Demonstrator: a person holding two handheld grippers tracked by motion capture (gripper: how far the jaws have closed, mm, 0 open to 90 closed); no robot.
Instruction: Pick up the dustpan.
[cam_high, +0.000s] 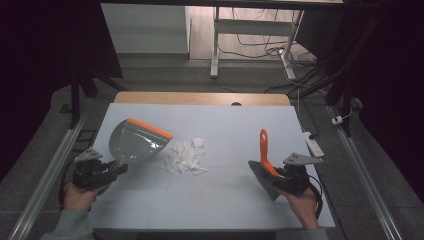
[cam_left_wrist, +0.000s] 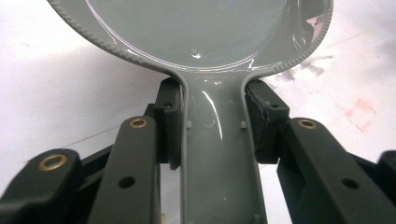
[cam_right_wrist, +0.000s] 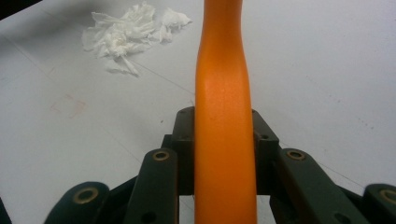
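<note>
A grey dustpan (cam_high: 136, 142) with an orange lip hangs tilted over the left of the white table (cam_high: 230, 125). My left gripper (cam_high: 114, 170) is shut on its handle. In the left gripper view the pads clamp the dustpan handle (cam_left_wrist: 217, 158) from both sides, just below the pan. A pile of crumpled white tissue (cam_high: 187, 156) lies in the middle of the table, right of the dustpan's lip. At the right, my right gripper (cam_high: 281, 175) is shut on a brush (cam_high: 263, 147) with an orange handle (cam_right_wrist: 224, 107); its dark bristles (cam_high: 264, 181) point left and down. The tissue (cam_right_wrist: 126, 35) lies ahead of the brush on the left.
A white power strip (cam_high: 314, 144) lies at the table's right edge. A wooden strip (cam_high: 200, 98) borders the far side. Metal rails run along both sides of the table, and desk legs and cables stand on the floor behind it.
</note>
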